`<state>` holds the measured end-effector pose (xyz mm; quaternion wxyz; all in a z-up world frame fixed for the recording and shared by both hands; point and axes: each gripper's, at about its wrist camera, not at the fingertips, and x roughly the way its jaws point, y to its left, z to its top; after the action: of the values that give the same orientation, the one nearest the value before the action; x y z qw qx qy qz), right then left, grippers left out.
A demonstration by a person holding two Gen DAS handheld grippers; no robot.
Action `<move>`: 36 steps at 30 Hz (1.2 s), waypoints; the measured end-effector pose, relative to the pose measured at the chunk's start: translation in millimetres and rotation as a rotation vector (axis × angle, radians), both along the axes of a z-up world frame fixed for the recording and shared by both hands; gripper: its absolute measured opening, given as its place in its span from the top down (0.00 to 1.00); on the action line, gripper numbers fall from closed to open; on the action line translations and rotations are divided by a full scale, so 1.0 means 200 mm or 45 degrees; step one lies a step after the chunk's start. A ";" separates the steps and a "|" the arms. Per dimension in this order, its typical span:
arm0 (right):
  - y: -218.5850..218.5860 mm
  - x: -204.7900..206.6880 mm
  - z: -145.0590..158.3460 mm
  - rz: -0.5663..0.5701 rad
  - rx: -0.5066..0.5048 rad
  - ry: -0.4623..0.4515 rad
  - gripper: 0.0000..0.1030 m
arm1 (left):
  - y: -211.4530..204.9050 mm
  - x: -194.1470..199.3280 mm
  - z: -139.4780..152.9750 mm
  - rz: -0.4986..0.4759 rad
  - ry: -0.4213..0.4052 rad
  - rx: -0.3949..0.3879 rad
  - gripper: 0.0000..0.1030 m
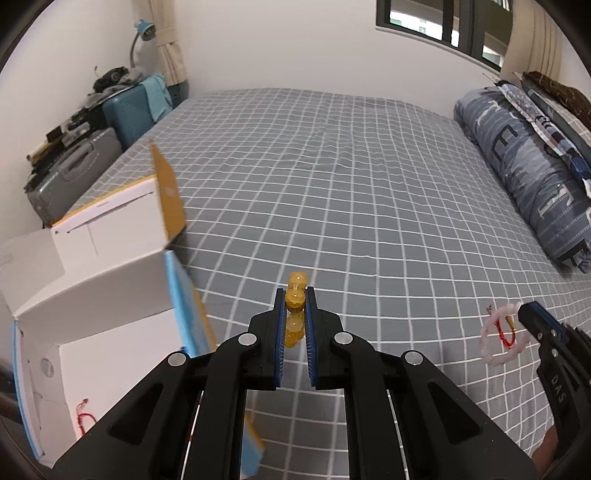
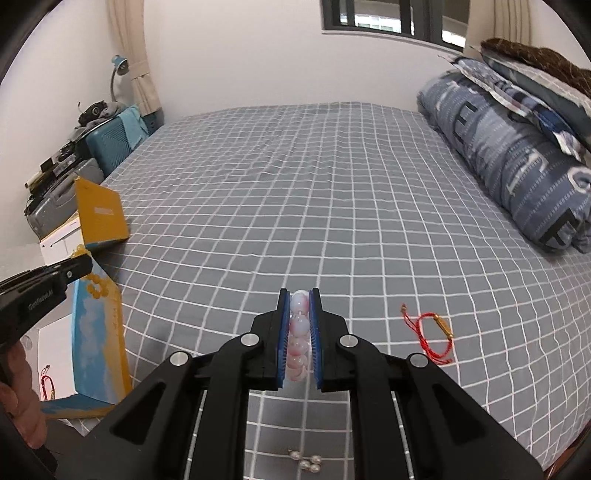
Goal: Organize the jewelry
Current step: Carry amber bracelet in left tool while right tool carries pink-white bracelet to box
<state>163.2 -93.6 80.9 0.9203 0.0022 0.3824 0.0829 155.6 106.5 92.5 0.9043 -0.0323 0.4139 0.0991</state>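
Both tongs clamped tight on bead bracelets over the bed.

Left gripper is pinched nearly closed on the yellow bracelet, white box at its 9 o'clock. Right gripper squeezes the pink bracelet just as narrow. A red cord bracelet lies on the checked sheet at 3 o'clock, and pearl pieces at 6.

Home bedroom. A bed with grey checked sheet filled the view, rolled duvet alongside, suitcases and what looked like a desk lamp by the curtained window.
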 end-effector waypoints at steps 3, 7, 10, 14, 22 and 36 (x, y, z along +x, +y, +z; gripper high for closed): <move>0.07 0.00 0.02 0.024 -0.005 -0.010 0.90 | 0.08 -0.04 0.02 0.027 -0.007 -0.005 0.91; 0.18 -0.02 0.04 0.058 -0.025 -0.033 0.90 | 0.21 -0.11 0.03 0.072 -0.014 -0.012 0.91; 0.24 -0.04 0.05 0.081 -0.016 -0.045 0.90 | 0.31 -0.17 0.05 0.118 -0.021 -0.013 0.91; 0.34 -0.07 0.08 0.124 0.009 -0.060 0.90 | 0.40 -0.25 0.07 0.168 -0.033 -0.016 0.91; 0.58 -0.14 0.16 0.244 0.030 -0.082 0.90 | 0.60 -0.43 0.08 0.247 -0.050 -0.037 0.91; 1.16 -0.34 0.20 0.492 0.035 -0.116 0.90 | 0.99 -0.72 0.06 0.418 -0.061 -0.039 0.91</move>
<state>94.3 138.6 121.4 0.9036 -0.0624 0.3323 0.2631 10.8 303.7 104.9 0.8851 -0.1155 0.3828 0.2383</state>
